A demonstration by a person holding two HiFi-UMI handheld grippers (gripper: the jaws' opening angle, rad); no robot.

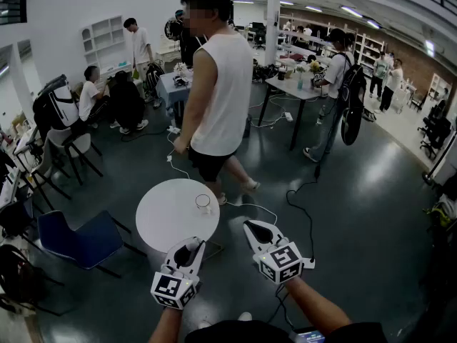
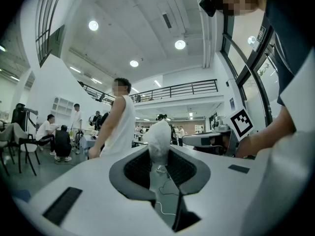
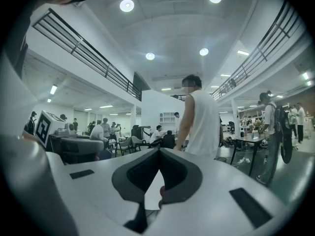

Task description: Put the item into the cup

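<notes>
The left gripper (image 2: 159,154) has its jaws pinched on the item (image 2: 159,135), a pale crumpled wad that sticks up past the tips. It is held level, off the table's near edge. The right gripper (image 3: 158,150) is beside it with its tips pressed together and nothing in them.

The cup (image 1: 203,204) is small and clear, and it stands close to the far right edge of the round table (image 1: 161,220). That looks to me like the main risk. A jaw clipping the rim on the way in could tip such a light cup or push it off that edge. The wad also looks soft and wider than the pinch, so if it is let go off-centre it may catch on the rim and roll onto the table.

A person (image 1: 218,91) stands just beyond the far edge, and a cable (image 1: 300,206) trails on the floor nearby. A bump to the table could shift the cup.
</notes>
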